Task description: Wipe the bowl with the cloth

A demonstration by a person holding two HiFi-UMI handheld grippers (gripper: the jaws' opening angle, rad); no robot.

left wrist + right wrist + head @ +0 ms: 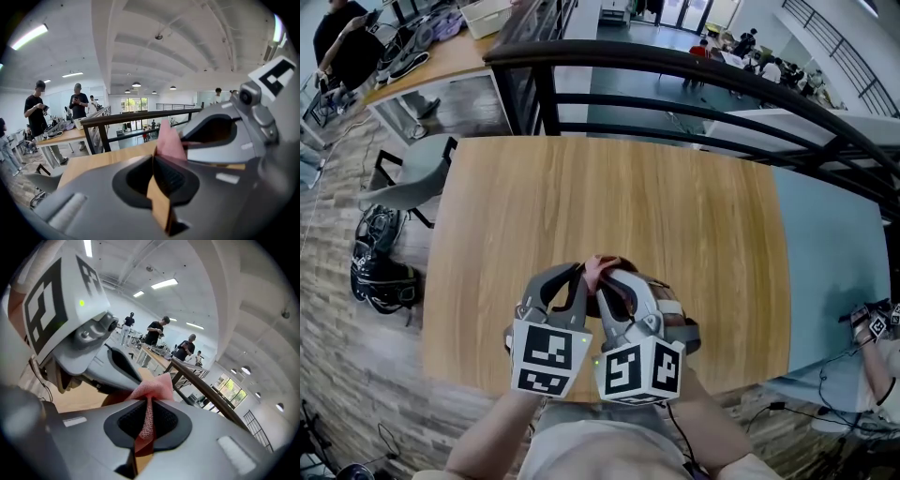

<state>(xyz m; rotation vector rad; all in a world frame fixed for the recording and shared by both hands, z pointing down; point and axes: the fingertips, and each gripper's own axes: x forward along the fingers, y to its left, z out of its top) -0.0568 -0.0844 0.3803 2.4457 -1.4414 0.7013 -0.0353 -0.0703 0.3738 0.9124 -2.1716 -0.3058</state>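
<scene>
Both grippers meet over the near part of the wooden table (609, 197). My right gripper (611, 277) (149, 401) is shut on a pink cloth (598, 266) (152, 389), which bunches out past its tips. My left gripper (581, 275) (156, 157) is shut on a thin tan and brown wall, the rim of the bowl (158, 206). The bowl (667, 298) is reddish brown and mostly hidden under the right gripper. In the left gripper view the cloth (168, 140) pokes up just beyond the bowl's rim, against the right gripper's fingers (220, 136).
A black railing (675, 70) runs along the table's far edge. A grey chair (417, 173) and a dark bag (380, 267) sit on the floor to the left. People stand at a desk (70, 136) further back. A teal floor (830, 281) lies to the right.
</scene>
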